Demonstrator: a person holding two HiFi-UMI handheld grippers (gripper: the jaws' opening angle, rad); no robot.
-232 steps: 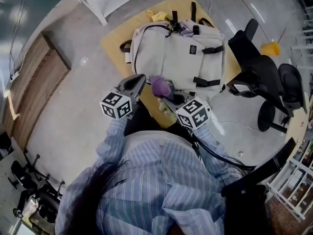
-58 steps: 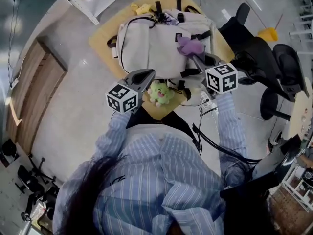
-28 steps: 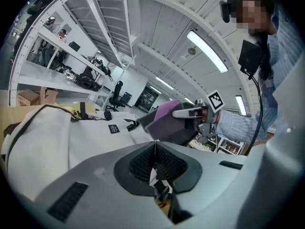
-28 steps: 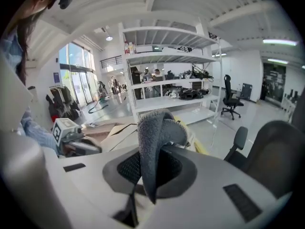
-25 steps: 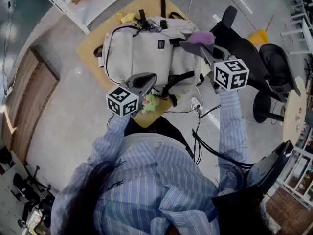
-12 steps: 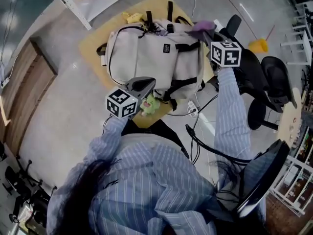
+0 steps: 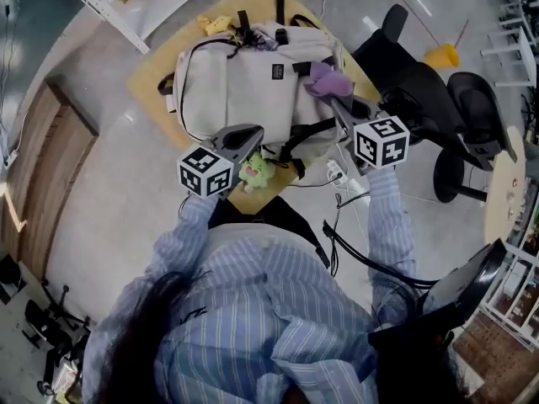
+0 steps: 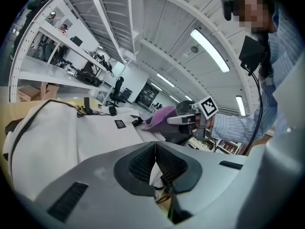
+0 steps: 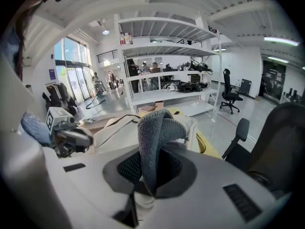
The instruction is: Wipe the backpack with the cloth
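- Gripping the cloth (image 9: 156,128): my right gripper (image 7: 340,106) is clamped on a purple fold of it, which stands up out of the jaws and bunches just past the tips.
- Cloth position: it sits at the tip of my right gripper, over the right-hand side of the backpack (image 7: 240,74), near a black strap. I cannot tell whether it is pressing down or just above the fabric.
- Backpack: pale, lying flat on the yellow table (image 7: 145,91), ahead of both grippers and mostly to the left of the right one.
- Left gripper (image 8: 156,160): pads closed together with nothing held that I can make out. It hovers off the near edge of the backpack, well apart from the cloth.
- Green plush toy (image 7: 255,172): on the table just beside and below my left gripper, not part of the job.
- Black office chair (image 7: 404,87): close on the outer side of my right gripper.
- Progress, as I judge it: the cloth is picked up and brought to the bag, so wiping looks under way along that right side. The broad front panel to the left shows no sign either way, so I count it as left to do.
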